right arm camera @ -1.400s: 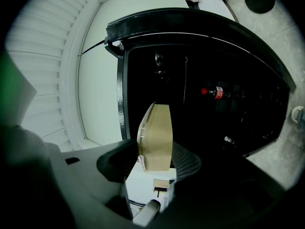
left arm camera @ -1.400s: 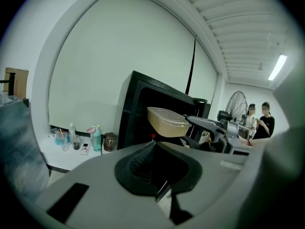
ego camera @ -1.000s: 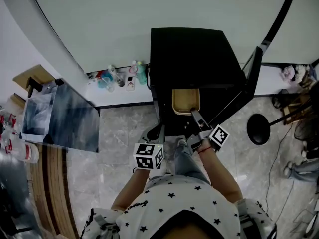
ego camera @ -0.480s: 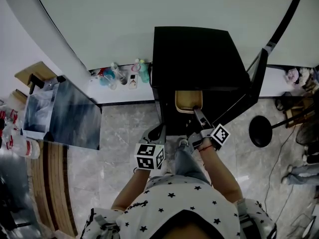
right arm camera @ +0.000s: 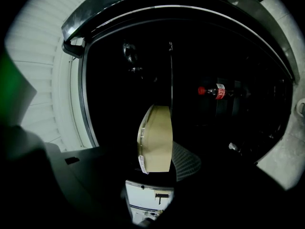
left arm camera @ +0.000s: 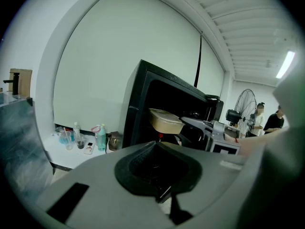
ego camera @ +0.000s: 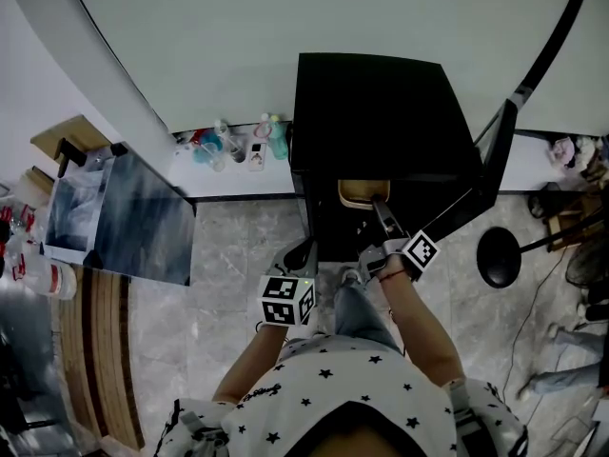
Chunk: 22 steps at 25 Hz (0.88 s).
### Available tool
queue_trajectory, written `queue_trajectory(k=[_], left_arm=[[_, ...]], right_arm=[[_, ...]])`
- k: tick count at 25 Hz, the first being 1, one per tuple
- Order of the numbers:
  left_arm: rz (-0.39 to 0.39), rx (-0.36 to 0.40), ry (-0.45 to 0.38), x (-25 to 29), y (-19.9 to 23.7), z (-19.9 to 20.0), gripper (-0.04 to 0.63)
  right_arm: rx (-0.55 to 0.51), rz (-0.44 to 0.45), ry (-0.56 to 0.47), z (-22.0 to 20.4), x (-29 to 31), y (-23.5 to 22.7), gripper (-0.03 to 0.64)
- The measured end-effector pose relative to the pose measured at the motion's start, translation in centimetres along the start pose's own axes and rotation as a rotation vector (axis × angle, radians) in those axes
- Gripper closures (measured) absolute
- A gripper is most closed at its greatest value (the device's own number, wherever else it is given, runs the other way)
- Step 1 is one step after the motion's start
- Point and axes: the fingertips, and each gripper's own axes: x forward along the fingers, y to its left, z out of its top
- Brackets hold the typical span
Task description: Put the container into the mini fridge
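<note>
The tan lidded container [ego camera: 360, 191] is half under the top edge of the black mini fridge [ego camera: 381, 103], in its open front. My right gripper [ego camera: 379, 204] is shut on the container's near end. In the right gripper view the container [right arm camera: 155, 140] stands on edge between the jaws of that gripper [right arm camera: 153, 167], in front of the dark fridge interior [right arm camera: 214, 56]. The fridge door [ego camera: 490, 169] hangs open to the right. My left gripper [ego camera: 299, 252] is held low by the person's knees, its jaws together and holding nothing. In the left gripper view the container [left arm camera: 166, 120] shows at the fridge opening.
A red-labelled cola bottle [right arm camera: 217, 90] lies inside the fridge. Several bottles and cups [ego camera: 233, 146] stand on the white ledge to the left of the fridge. A black round stool [ego camera: 500, 255] is on the floor at right. At left stands a glass-topped table [ego camera: 124, 222].
My right gripper has carried the container forward, deeper into the fridge opening, so less of it shows from above. The left gripper has stayed put.
</note>
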Motion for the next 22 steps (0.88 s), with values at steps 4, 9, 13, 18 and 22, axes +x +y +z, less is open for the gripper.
queue_trajectory(k=[4,9,13,18,22], left_arm=[[0.005,-0.002,-0.006,0.2,0.3,0.1,0.583],[0.009,-0.005,-0.009,0.4,0.4,0.3,0.583],[0.008,-0.008,-0.008,0.4,0.5,0.2,0.583],[0.007,-0.008,-0.004,0.2,0.4,0.0,0.583],[0.001,-0.007,-0.01,0.1,0.3,0.3,0.583]], right_arm=[[-0.005,-0.002,-0.013,0.5,1.0,-0.2,0.399],[-0.009,-0.001,-0.029,1.3,2.2,-0.4,0.399],[-0.011,0.0,-0.043,1.6,2.8,-0.3,0.399],[-0.018,0.004,-0.046,1.6,2.7,-0.4,0.399],[-0.02,-0.007,-0.054,1.7,2.7,-0.4,0.4]])
